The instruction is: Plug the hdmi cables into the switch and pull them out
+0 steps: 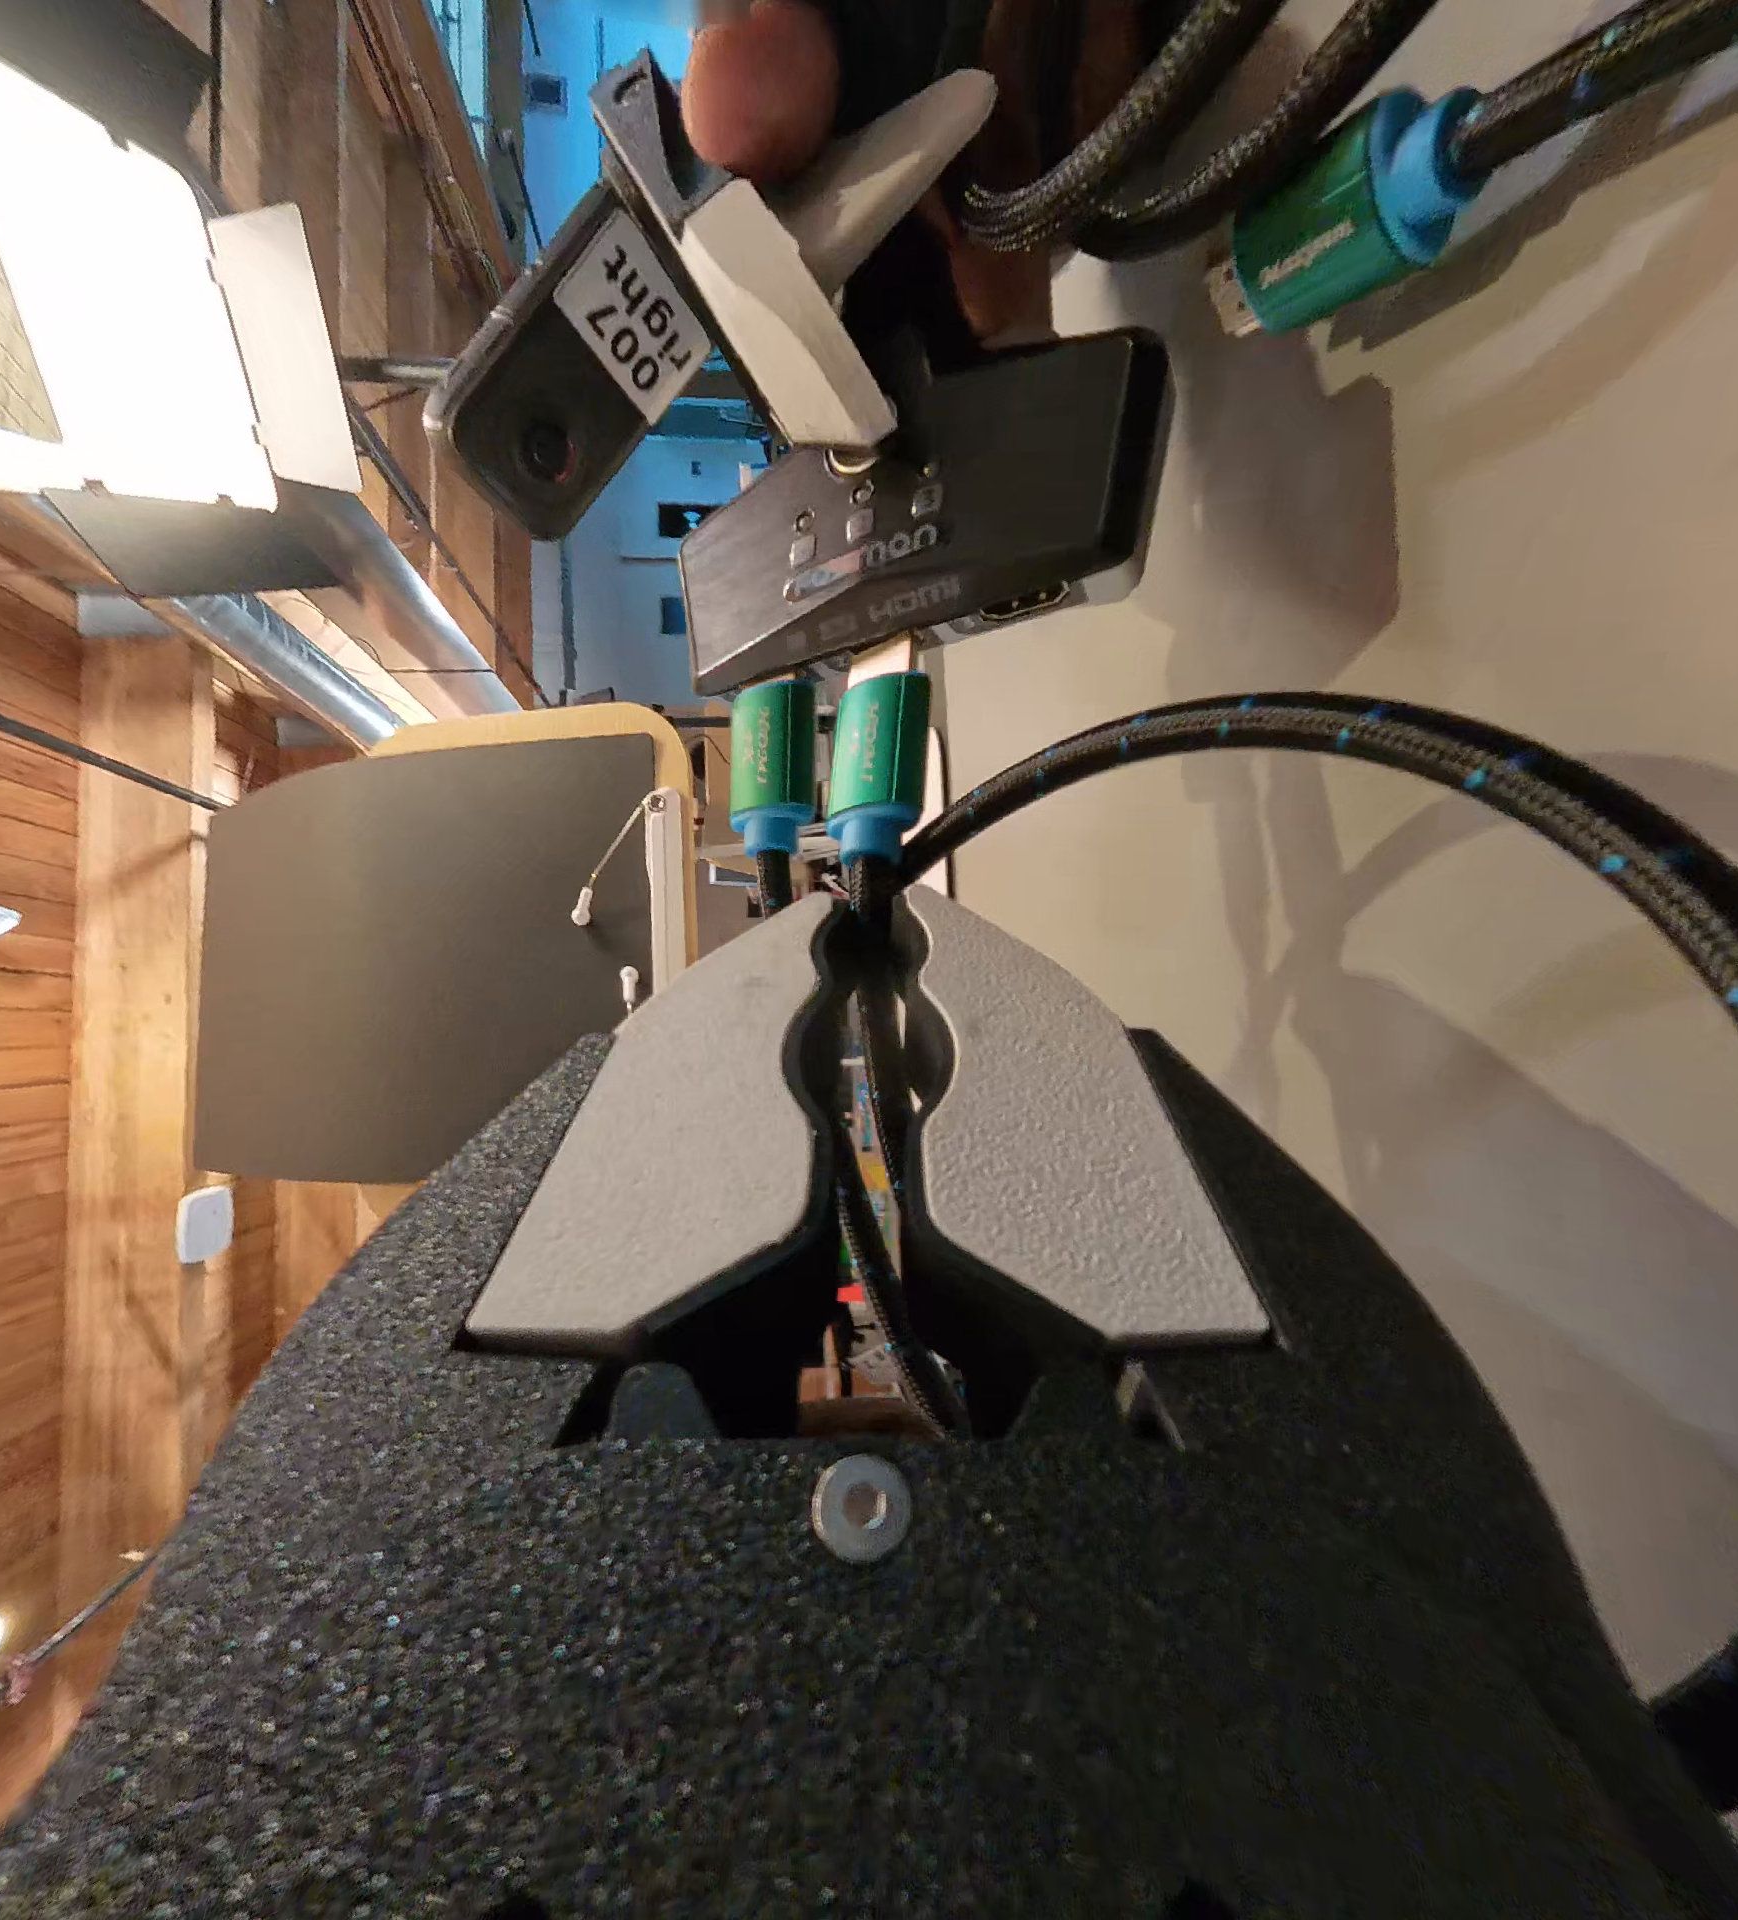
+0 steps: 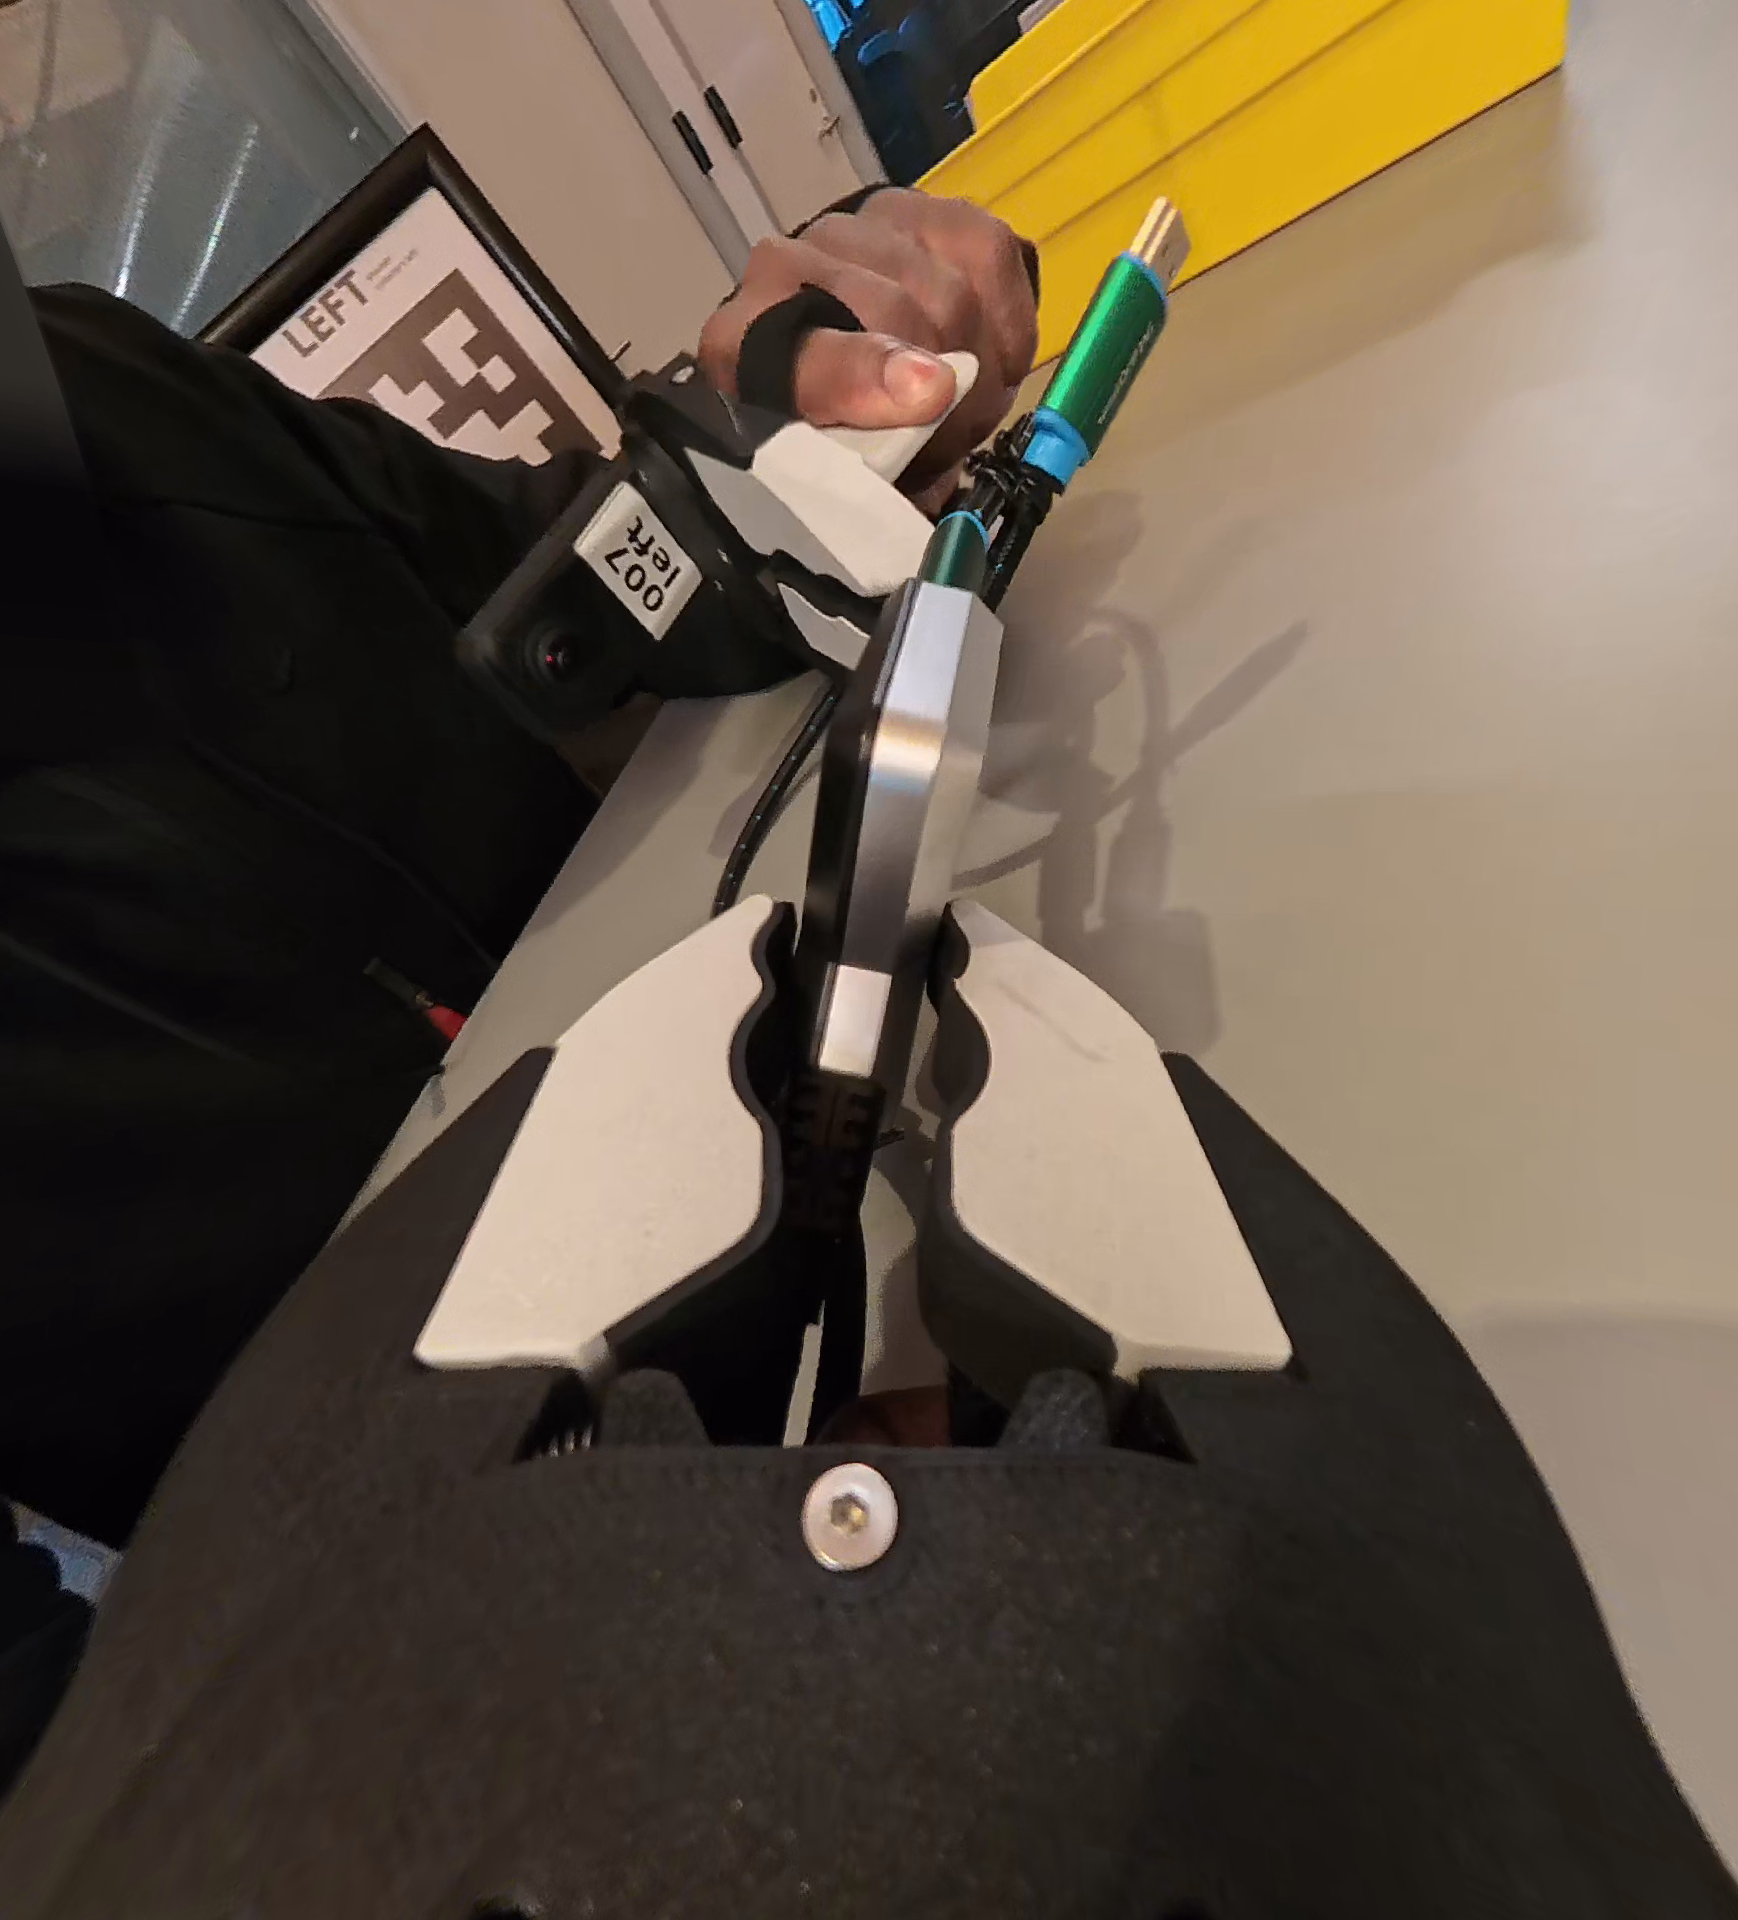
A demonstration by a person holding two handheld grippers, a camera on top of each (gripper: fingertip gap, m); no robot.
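Note:
In the left wrist view my left gripper (image 1: 870,909) is shut on a black braided HDMI cable (image 1: 1467,790) just behind its green plug (image 1: 877,756). The plug's metal tip (image 1: 894,661) shows at a port of the black HDMI switch (image 1: 906,520), partly in. A second green plug (image 1: 771,758) sits in the port beside it. My right gripper (image 2: 860,925) is shut on the switch (image 2: 906,748), seen edge-on and held above the table. It also shows in the left wrist view (image 1: 834,416). A third green plug (image 2: 1104,343) is loose, and it also shows in the left wrist view (image 1: 1312,249).
The pale table (image 2: 1416,935) lies under the switch, with loops of braided cable (image 1: 1104,208) on it. Yellow bins (image 2: 1260,94) stand at its far edge. A person's hand (image 2: 896,301) holds the left gripper (image 2: 844,582). A black chair back (image 1: 429,956) stands beyond the table. Spacing between my two grippers at the tips: around 7 centimeters.

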